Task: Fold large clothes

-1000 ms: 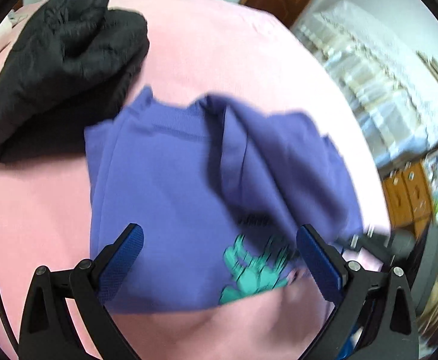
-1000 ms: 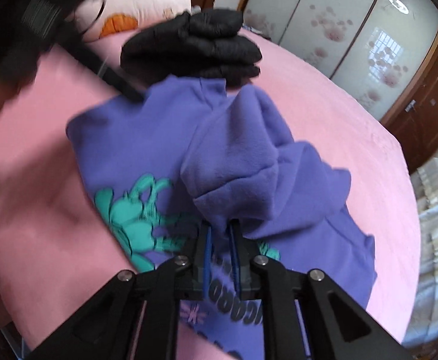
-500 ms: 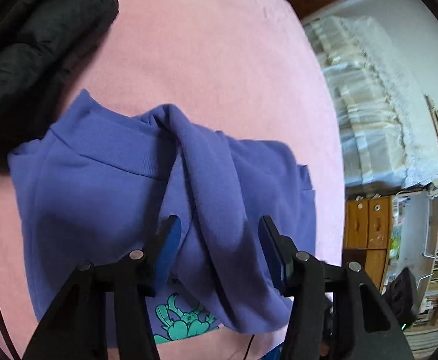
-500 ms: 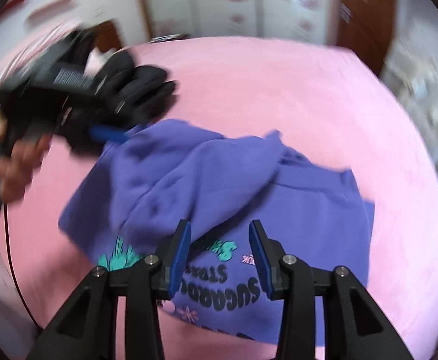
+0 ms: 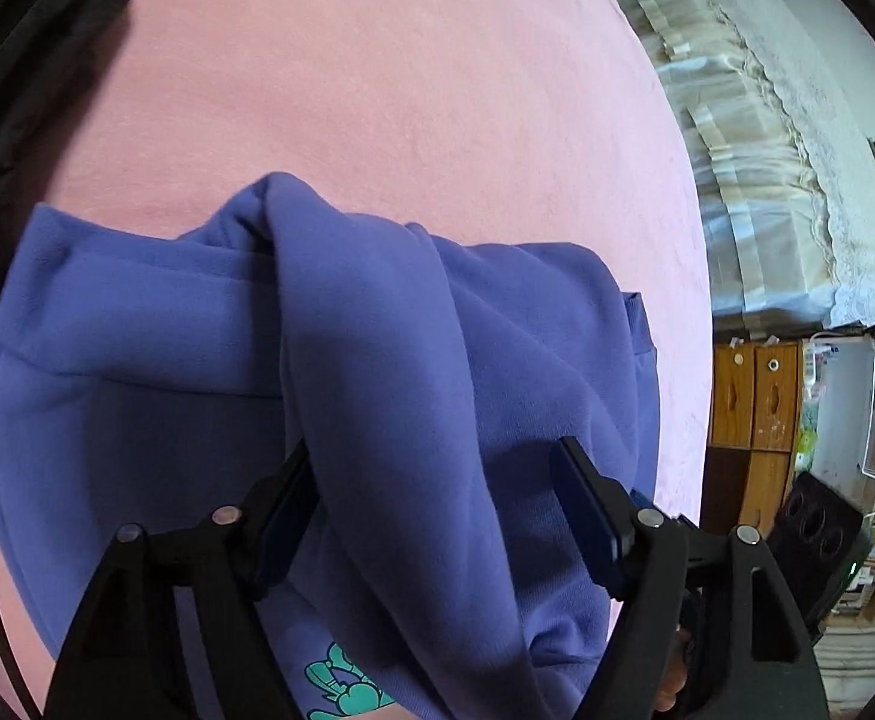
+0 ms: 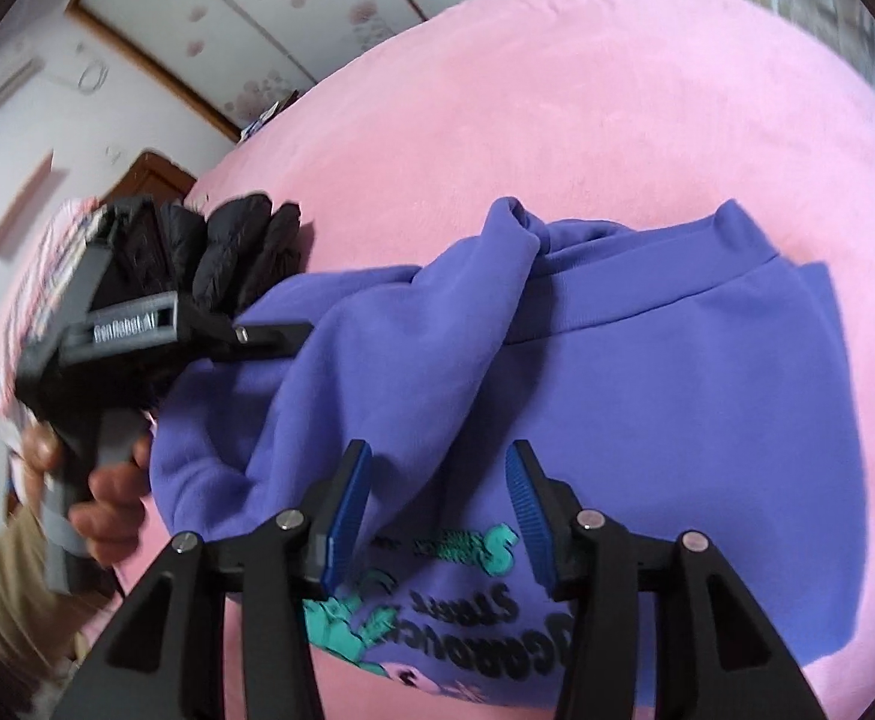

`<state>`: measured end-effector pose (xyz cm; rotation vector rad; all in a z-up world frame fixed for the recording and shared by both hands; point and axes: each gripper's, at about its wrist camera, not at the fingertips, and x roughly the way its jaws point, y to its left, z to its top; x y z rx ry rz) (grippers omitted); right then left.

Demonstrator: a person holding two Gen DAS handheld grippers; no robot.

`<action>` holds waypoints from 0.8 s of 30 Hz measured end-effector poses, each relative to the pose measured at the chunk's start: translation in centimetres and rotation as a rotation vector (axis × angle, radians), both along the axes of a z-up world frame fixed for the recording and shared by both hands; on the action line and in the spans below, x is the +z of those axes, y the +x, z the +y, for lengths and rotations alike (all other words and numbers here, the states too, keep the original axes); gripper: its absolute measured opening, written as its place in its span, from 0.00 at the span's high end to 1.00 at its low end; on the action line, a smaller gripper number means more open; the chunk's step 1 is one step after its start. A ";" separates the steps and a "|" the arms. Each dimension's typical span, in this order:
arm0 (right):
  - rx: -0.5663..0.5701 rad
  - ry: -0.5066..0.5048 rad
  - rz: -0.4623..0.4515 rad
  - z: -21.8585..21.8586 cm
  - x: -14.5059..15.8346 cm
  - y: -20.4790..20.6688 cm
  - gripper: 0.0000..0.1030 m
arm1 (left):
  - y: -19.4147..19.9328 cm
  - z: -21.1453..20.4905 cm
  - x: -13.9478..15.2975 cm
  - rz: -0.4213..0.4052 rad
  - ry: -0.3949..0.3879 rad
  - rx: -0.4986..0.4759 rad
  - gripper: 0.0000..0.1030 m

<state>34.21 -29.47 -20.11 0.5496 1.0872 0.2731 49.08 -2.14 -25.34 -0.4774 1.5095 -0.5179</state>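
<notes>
I see the purple sweatshirt [image 5: 155, 396] lying on the pink bed [image 5: 407, 90], spread mostly flat, with its green and black print [image 6: 437, 600] turned up at the near edge. One sleeve [image 5: 389, 360] is thrown across the body of the sweatshirt as a thick, twisted roll.

My left gripper [image 5: 437, 510] is tilted down over this sleeve. The roll passes between its two blue pads. The left pad [image 5: 293, 504] is against the fabric, but the right pad [image 5: 587, 504] stands a little apart from it, so there is no clamp; the jaws are opening at this moment. In the right wrist view I see the same gripper from the side [image 6: 137, 330], with a hand [image 6: 101, 498] around its grey handle, reaching in over the sweatshirt's far-left part.

My right gripper [image 6: 437, 510] hovers over the front of the sweatshirt, just above the print. Its jaws are apart and also opening. Between them I see only the flat cloth below and the lower end of the sleeve fold beside the left pad [image 6: 347, 510]; nothing is pinched.

A black jacket [image 6: 239, 252] lies folded on the bed beyond the sweatshirt, near the left gripper. Past the bed edge, in the left wrist view, there is a white lace cover [image 5: 797, 150] and wooden drawers [image 5: 755, 396].
</notes>
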 end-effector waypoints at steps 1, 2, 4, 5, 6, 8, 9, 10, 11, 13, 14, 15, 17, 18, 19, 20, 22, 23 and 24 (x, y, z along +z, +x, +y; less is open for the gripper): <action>-0.008 0.024 0.005 -0.2 -0.1 0.3 0.54 | 0.1 0.0 -0.1 0.008 -0.019 -0.003 0.47; -0.015 0.052 0.010 -0.3 -0.2 0.8 0.54 | 0.2 -0.1 -0.3 0.022 -0.036 -0.007 0.51; -0.016 0.069 0.019 -0.1 -0.5 1.7 0.52 | 0.3 -0.3 -0.6 0.041 -0.055 0.003 0.64; -0.013 0.072 0.022 0.1 -0.7 2.1 0.52 | 0.3 0.0 -0.8 0.053 -0.070 0.018 0.66; -0.006 0.078 0.030 0.3 -1.0 2.6 0.52 | 0.3 0.1 -1.1 0.057 -0.076 0.029 0.72; 0.001 0.095 0.049 0.6 -1.6 3.2 0.52 | 0.3 0.8 -1.2 0.055 -0.106 0.066 0.77; 0.001 0.114 0.060 0.7 -2.1 3.5 0.52 | 0.3 1.0 -1.1 0.050 -0.117 0.078 0.80; 0.003 0.133 0.065 0.7 -2.3 3.7 0.52 | 0.2 1.3 -1.0 0.041 -0.128 0.094 0.83; 0.009 0.157 0.066 0.7 -2.5 3.8 0.52 | 0.1 1.8 -0.9 0.030 -0.143 0.122 0.83; 0.013 0.171 0.052 0.7 -2.6 4.0 0.62 | -0.1 2.8 -0.6 0.006 -0.188 0.196 0.85; 0.022 0.156 0.040 0.8 -2.3 4.1 0.84 | -0.2 3.4 -0.5 -0.002 -0.206 0.233 0.85; 0.020 0.138 0.030 0.7 -2.0 4.0 0.89 | -0.4 4.2 -0.3 -0.011 -0.232 0.276 0.86; 0.008 0.092 -0.018 0.4 -0.9 4.0 0.92 | -0.9 6.0 0.1 -0.042 -0.278 0.367 0.86; -0.005 0.076 -0.045 0.1 -0.1 3.9 0.93 | -1.4 6.8 0.4 -0.061 -0.302 0.410 0.86; -0.016 0.062 -0.068 -0.3 0.6 3.8 0.94 | -1.7 7.2 0.5 -0.072 -0.315 0.434 0.87; -0.031 0.036 -0.096 -0.7 1.5 3.5 0.94 | -2.5 7.9 0.6 -0.089 -0.336 0.470 0.87; -0.046 -0.016 -0.137 -1.6 2.8 3.0 0.95 | -4.0 8.6 0.4 -0.111 -0.369 0.501 0.88; -0.046 -0.028 -0.151 -1.9 3.3 2.7 0.95 | -5.1 8.6 0.1 -0.123 -0.383 0.499 0.88; -0.038 -0.035 -0.160 -2.1 3.7 2.3 0.95 | -6.0 8.5 -0.2 -0.131 -0.381 0.493 0.88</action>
